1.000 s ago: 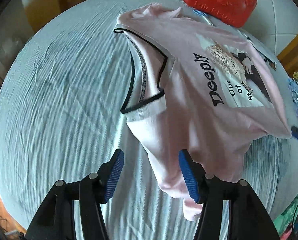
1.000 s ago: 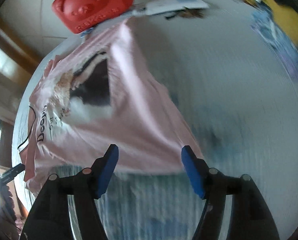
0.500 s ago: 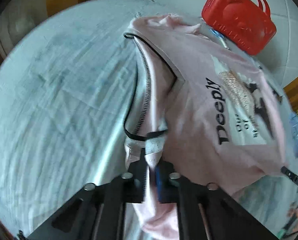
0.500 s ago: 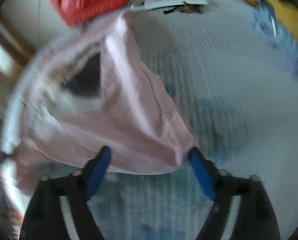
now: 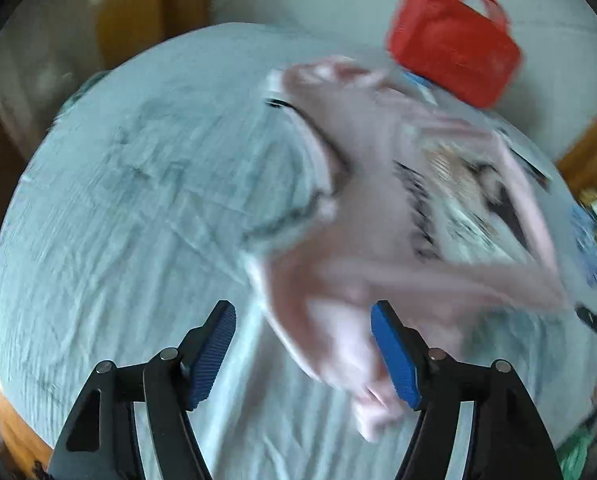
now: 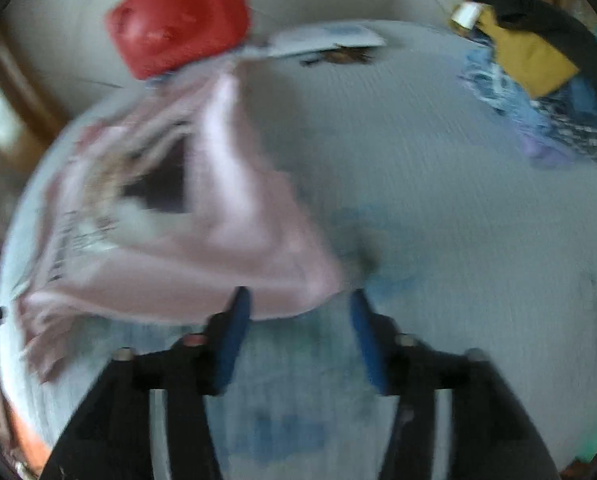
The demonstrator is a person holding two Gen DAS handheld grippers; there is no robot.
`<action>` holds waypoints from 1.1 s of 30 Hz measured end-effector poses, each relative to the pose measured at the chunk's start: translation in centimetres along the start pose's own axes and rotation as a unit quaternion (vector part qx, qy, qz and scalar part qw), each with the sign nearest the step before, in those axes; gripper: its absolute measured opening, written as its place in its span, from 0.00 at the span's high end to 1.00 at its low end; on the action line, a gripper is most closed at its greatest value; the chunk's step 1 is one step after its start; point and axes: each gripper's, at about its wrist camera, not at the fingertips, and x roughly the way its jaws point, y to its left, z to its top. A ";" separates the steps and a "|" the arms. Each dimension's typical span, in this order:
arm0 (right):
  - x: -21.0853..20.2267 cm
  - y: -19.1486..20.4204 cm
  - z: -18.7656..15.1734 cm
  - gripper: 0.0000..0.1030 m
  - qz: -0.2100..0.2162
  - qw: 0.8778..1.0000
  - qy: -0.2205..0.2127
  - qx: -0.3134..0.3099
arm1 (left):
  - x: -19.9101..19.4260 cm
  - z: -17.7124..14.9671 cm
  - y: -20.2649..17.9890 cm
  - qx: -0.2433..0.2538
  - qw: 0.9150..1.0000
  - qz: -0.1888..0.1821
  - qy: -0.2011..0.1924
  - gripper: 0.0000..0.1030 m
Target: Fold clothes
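the pink t-shirt [image 5: 382,216] lies crumpled on the pale blue striped sheet [image 5: 138,220], its lower sleeve end sagging between the blue pads of the left gripper [image 5: 303,352], whose fingers stand spread wide with nothing pinched; the cloth hangs close to the right-hand pad [image 5: 394,356], though blur hides whether it touches. in the right wrist view the right gripper [image 6: 298,336] also has its fingers apart, narrower than the left pair, and the hem corner of the t-shirt [image 6: 202,240] sits just at the fingertips, above the gap; whether the pads touch the fabric cannot be told through the smear. farther along, the shirt's front shows a printed panel [image 5: 470,196] with dark lettering beside it, too blurred to read, and a black-trimmed neckline [image 5: 294,112] on the side away from the print. beyond the shirt a red plastic case with a handle [image 5: 454,44] rests at the far edge of the bed, touching or just past the shirt's top. in the right wrist view a heap of mixed clothes [image 6: 538,80], yellow, black and blue, sits at the far right corner, well apart from the shirt
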 end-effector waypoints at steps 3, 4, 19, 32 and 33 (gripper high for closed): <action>0.4 5.1 -1.1 0.48 0.061 0.996 0.016 -0.070 | 0.3 -2.3 -2.1 0.029 1.000 0.009 0.000 0.31; 0.9 6.9 -1.4 0.48 0.080 0.992 0.021 -0.097 | 0.6 -3.1 -2.5 0.033 0.999 0.016 0.005 0.31; 6.7 24.0 -8.7 0.52 0.150 0.947 0.010 -0.284 | 3.4 -9.2 -4.5 0.116 0.993 0.017 -0.006 0.31; 4.8 23.9 -8.3 0.97 0.151 0.961 0.052 -0.227 | 0.5 -8.5 -5.6 0.109 0.994 -0.016 0.010 0.95; 4.7 23.3 -8.7 0.97 0.147 0.960 0.074 -0.226 | 0.2 -9.0 -5.7 0.113 0.993 -0.022 0.022 0.95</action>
